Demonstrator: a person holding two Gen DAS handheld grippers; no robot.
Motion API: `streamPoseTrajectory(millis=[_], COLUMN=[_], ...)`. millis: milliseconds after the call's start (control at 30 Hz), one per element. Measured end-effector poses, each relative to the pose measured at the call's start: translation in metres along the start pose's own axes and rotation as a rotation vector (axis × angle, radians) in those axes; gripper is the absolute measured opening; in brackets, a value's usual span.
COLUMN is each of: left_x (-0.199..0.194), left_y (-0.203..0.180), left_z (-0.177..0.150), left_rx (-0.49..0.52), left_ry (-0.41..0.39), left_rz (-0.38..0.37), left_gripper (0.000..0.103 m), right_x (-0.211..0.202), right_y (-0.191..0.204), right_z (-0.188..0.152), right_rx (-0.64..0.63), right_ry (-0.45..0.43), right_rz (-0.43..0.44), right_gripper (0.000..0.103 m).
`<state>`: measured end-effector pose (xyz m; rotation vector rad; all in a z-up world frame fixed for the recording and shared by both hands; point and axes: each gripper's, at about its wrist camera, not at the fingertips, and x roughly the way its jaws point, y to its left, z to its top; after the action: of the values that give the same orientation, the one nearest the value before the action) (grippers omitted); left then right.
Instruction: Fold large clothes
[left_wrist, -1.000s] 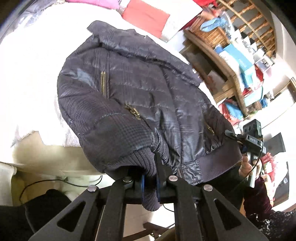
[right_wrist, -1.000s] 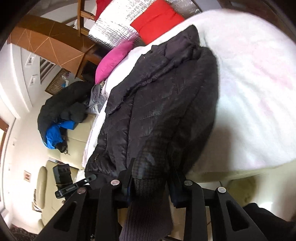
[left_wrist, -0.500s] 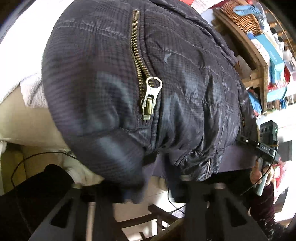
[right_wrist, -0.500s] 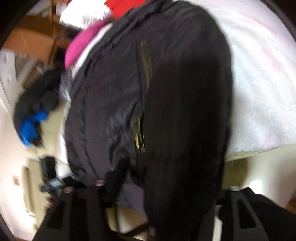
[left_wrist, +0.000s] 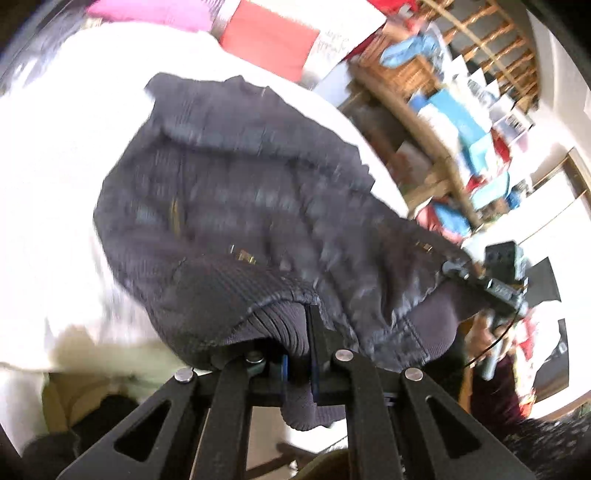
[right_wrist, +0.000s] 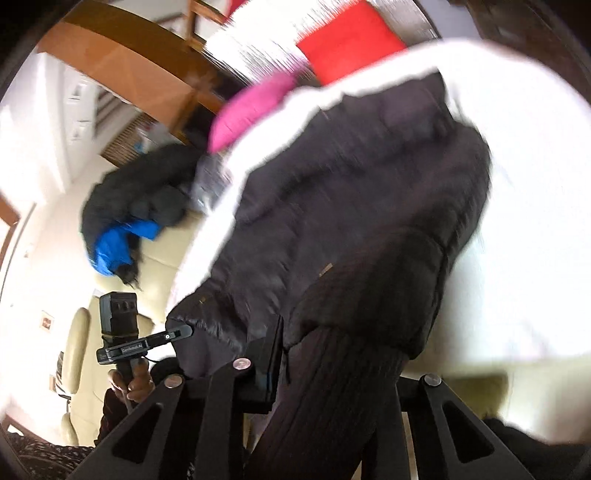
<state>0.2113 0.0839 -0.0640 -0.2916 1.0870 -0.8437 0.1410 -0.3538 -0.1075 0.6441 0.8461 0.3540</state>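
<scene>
Left gripper (left_wrist: 299, 363) is clamped on the ribbed knit cuff (left_wrist: 277, 332) of a dark quilted jacket (left_wrist: 251, 206); its jaws have just closed further, w/ the cuff pinched between the blue-edged pads. Right gripper (right_wrist: 325, 373) is likewise clamped on a 2nd ribbed cuff (right_wrist: 325, 391), which hangs down thru the jaws toward 6 o'clock — those jaws also just closed further on the knit.

Jacket: puffy, stitched in horizontal channels, faint check weave w/ a slight sheen, brass zip pulls near the pockets, stretchy knit hem at the bottom edge. It lies spread on a white fluffy blanket (left_wrist: 55, 147), collar toward 12 o'clock in the left wrist view, hem end nearest the grippers. Both views are motion-blurred, so finer detail is hard to read.

At 12 o'clock past the blanket: 1 red cushion (right_wrist: 351, 40) and 1 pink cushion (right_wrist: 251, 110), soft and rounded, beside a silvery sheet. At 2 o'clock in the left view, a wooden shelf (left_wrist: 424, 122) holds blue & white boxes and a wicker basket w/ a blue cloth in it; count unclear from blur. At 9 o'clock in the right view, a heap of dark clothes w/ 1 bright blue piece (right_wrist: 122, 240) sits on a cream leather sofa.

Each wrist view catches the other gripper at the jacket's hem corner, w/ a hand below it.
</scene>
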Motion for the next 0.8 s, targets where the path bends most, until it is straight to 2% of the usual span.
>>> streamPoseTrajectory(millis=[167, 300, 433, 633, 800], left_x=[-0.015, -0.021, -0.002, 0.065, 0.118], left_y=[-0.009, 0.002, 0.029, 0.081, 0.122], left_z=[0.065, 0.137, 0.215, 0.302, 0.351], left_rx=[0.015, -0.007, -0.064, -0.142, -0.201], left_ry=[-0.105, -0.213, -0.274, -0.248, -0.203], left_rz=[-0.006, 0.008, 0.033, 0.110, 0.138], left_gripper=[0.009, 0.009, 0.009, 0.009, 0.009], right_x=[-0.016, -0.013, 0.012, 0.081, 0.140], right_y=[0.008, -0.004, -0.025, -0.067, -0.101], right_z=[0.052, 0.115, 0.188, 0.286, 0.339], right_rx=[-0.022, 0.006, 0.057, 0.125, 0.154], right_ry=[-0.149, -0.254, -0.317, -0.342, -0.322], right_rz=[0.045, 0.051, 0.044, 0.010, -0.037], right_gripper=[0.022, 0.022, 0.022, 0.022, 0.022])
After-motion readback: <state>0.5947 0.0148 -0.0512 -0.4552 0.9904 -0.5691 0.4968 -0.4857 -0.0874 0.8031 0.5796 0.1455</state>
